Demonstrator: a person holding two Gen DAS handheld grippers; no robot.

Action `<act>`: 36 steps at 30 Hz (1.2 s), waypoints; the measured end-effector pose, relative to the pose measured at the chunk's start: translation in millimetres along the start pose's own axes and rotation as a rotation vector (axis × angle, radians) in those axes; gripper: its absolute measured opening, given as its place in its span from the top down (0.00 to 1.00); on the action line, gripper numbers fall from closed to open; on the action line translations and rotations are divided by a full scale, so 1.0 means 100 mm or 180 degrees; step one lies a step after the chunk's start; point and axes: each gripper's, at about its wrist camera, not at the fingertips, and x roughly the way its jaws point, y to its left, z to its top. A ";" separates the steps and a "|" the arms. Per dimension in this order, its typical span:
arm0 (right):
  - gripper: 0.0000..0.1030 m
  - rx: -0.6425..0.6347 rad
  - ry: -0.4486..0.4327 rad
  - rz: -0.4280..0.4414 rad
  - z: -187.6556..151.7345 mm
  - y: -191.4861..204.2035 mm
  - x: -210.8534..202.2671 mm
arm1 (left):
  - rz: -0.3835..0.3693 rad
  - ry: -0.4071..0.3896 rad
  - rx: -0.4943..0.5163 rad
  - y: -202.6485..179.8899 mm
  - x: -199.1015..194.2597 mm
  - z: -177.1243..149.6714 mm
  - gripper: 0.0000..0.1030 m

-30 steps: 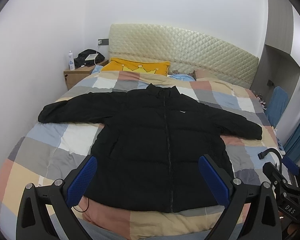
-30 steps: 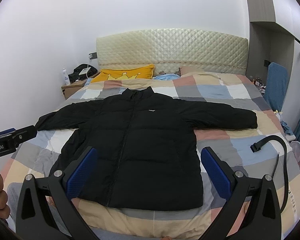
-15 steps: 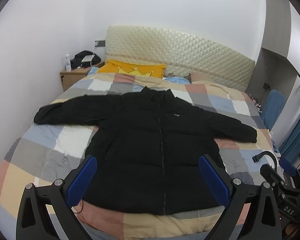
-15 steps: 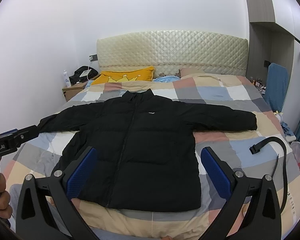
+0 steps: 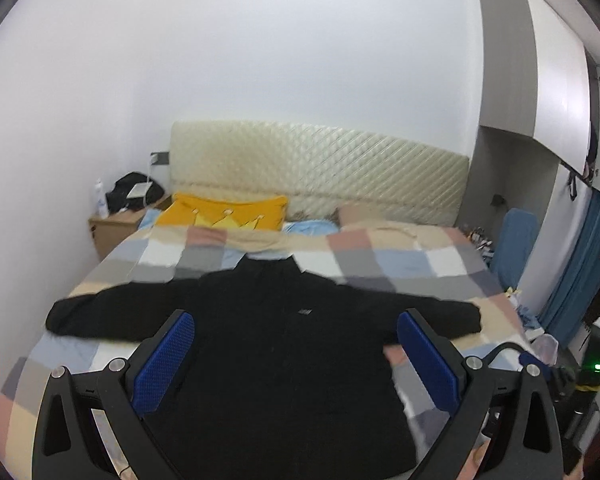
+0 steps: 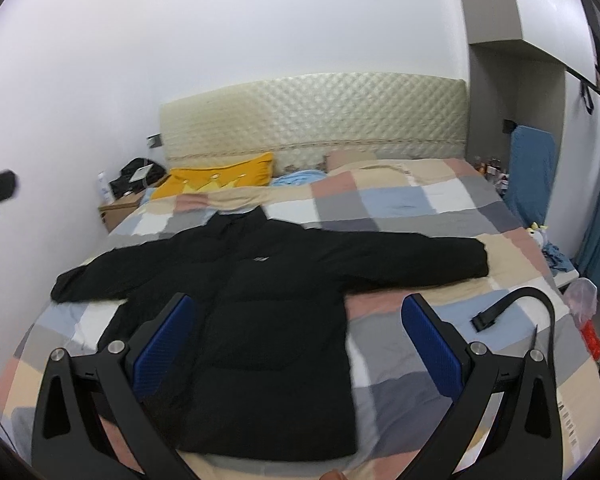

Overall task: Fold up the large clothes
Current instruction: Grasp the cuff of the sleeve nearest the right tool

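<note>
- A bed, covered by a checked quilt of beige, grey, blue and pink squares, was shown filling both views, with a quilted cream headboard at its far end.
- A black padded jacket was laid flat, front up, on the quilt, collar toward the headboard and both sleeves stretched out sideways; a small pale logo was seen on its chest.
- A yellow pillow was propped against the headboard, beyond the collar.
- A wooden nightstand, bearing a dark bag and a white bottle, was placed beside the bed against the wall.
- A black strap was seen on the quilt, apart from the jacket, near its sleeve end.
- The left gripper was held above the jacket's lower body, its blue-padded fingers spread wide and nothing between them.
- The right gripper was held over the jacket's hem side, fingers likewise spread wide and holding nothing.
</note>
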 end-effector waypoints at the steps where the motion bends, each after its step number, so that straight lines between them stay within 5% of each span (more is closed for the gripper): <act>1: 0.00 0.0063 0.0025 0.0012 0.07 -0.10 0.05 | -0.0041 -0.0046 0.0018 -0.08 0.03 0.10 0.00; 7: 0.00 0.0113 0.0068 -0.0223 0.49 -0.59 0.35 | -0.0290 -0.0041 0.0004 -0.57 0.36 0.56 0.00; 15: 0.00 0.0298 0.0123 -0.0507 0.65 -1.38 1.15 | -0.0427 0.0094 0.0144 -0.88 0.95 0.60 0.00; 26: 0.00 0.0924 0.0151 -0.0640 -0.04 -2.60 2.73 | -0.0028 0.0180 0.0036 -0.07 2.00 -0.24 0.00; 36: 0.04 0.1904 -0.0060 -0.0962 -0.50 -3.71 3.51 | 0.0476 0.0347 -0.0015 0.56 3.06 -0.74 0.00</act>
